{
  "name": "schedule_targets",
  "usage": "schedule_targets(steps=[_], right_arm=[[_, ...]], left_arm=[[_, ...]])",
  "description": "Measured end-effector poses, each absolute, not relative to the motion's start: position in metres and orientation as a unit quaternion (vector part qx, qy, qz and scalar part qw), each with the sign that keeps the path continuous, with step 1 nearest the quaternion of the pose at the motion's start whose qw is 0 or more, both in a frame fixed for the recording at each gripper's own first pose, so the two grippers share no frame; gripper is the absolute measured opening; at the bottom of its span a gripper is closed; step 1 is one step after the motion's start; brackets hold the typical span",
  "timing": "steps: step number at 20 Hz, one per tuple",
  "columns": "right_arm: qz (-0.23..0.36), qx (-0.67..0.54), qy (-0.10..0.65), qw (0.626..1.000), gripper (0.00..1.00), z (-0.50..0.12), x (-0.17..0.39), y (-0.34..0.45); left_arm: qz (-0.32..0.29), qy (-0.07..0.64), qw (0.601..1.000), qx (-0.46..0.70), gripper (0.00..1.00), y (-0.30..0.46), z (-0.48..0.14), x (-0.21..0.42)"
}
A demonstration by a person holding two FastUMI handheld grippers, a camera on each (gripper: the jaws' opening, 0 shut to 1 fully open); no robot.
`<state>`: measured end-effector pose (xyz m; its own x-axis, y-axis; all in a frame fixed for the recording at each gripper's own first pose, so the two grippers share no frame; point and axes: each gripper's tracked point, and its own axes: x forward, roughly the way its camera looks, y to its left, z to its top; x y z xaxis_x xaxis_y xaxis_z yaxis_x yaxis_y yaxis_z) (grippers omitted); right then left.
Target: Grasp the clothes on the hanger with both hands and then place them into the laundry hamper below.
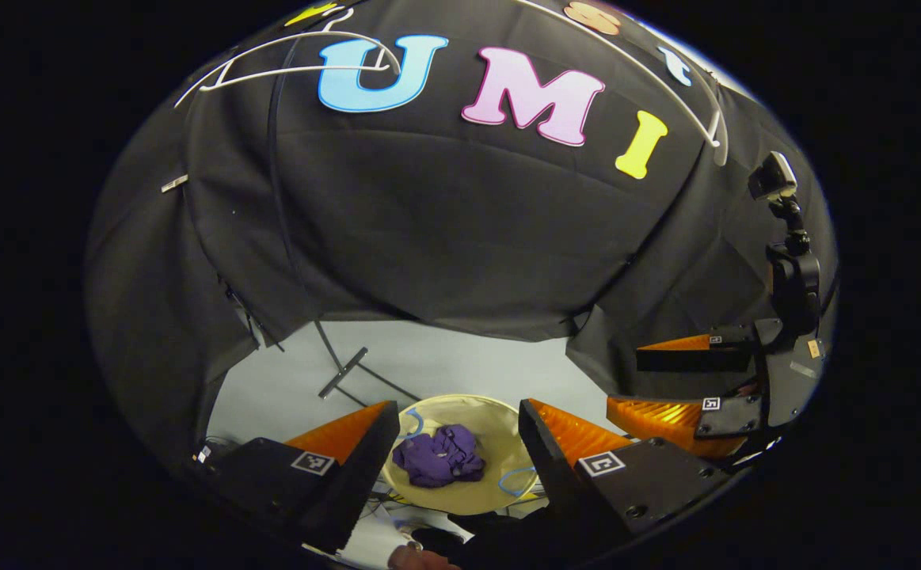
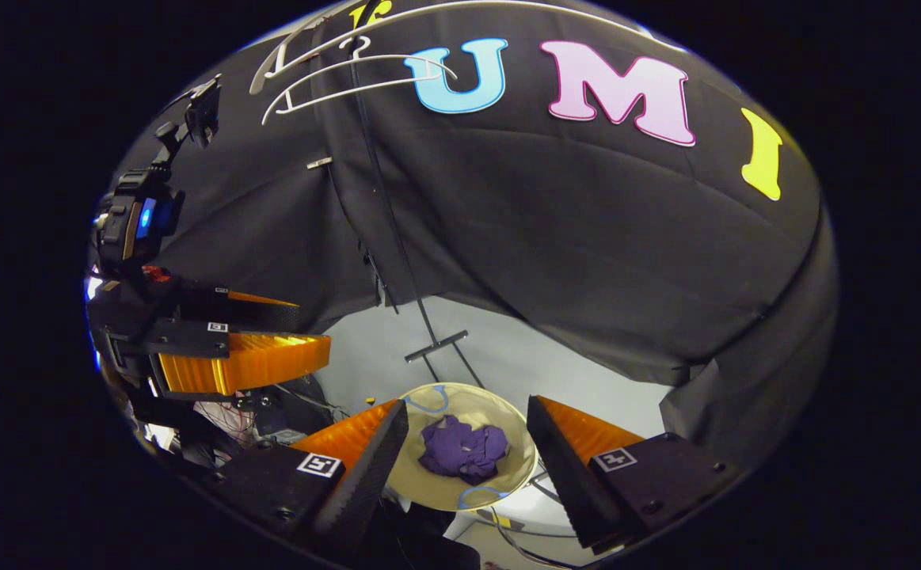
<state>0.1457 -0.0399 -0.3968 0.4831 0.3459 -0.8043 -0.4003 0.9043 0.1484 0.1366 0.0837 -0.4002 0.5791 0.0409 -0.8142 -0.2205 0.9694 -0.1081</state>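
Below bare hangers (image 2: pixel 365 67), purple clothes (image 2: pixel 462 450) fill the hamper (image 2: pixel 405 471)

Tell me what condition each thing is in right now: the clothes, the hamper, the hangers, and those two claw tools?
Purple clothes: crumpled in a heap inside the hamper.
Laundry hamper: upright on the floor, mouth open, holding the clothes.
White hangers: bare, hanging on the rail.
Left gripper: fingers spread open, holding nothing, above the hamper.
Right gripper: fingers spread open, holding nothing, above the hamper.
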Motion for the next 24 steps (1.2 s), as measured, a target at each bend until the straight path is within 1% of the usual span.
schedule_targets(steps=[3, 7, 11, 13, 18, 20, 21, 24], right_arm=[[0.215, -0.024, 0.427, 0.878, 0.99, -0.375, 0.152, -0.034], [0.22, -0.022, 0.39, 0.894, 0.99, -0.345, 0.141, -0.02], [0.235, -0.008, 0.334, 0.913, 0.99, -0.295, 0.134, 0.004], [0.231, 0.0, 0.292, 0.928, 0.99, -0.259, 0.131, 0.013], [0.193, 0.004, 0.166, 0.967, 0.98, -0.175, 0.12, 0.026], [0.169, 0.003, 0.122, 0.978, 0.98, -0.148, 0.108, 0.023], [0.157, 0.002, 0.106, 0.982, 0.98, -0.138, 0.1, 0.021], [0.114, -0.002, 0.067, 0.991, 0.99, -0.103, 0.069, 0.015]], left_arm=[[0.061, 0.436, 0.892, -0.099, 0.95, 0.078, -0.388, 0.133], [0.058, 0.411, 0.904, -0.107, 0.95, 0.082, -0.366, 0.119], [0.053, 0.358, 0.927, -0.098, 0.95, 0.088, -0.324, 0.111], [0.049, 0.318, 0.942, -0.092, 0.95, 0.09, -0.291, 0.106], [0.044, 0.174, 0.983, -0.036, 0.95, 0.099, -0.182, 0.089], [0.038, 0.122, 0.992, -0.011, 0.95, 0.098, -0.146, 0.078], [0.033, 0.101, 0.994, -0.002, 0.92, 0.097, -0.133, 0.07], [0.011, 0.056, 0.998, 0.016, 0.92, 0.088, -0.104, 0.045]])
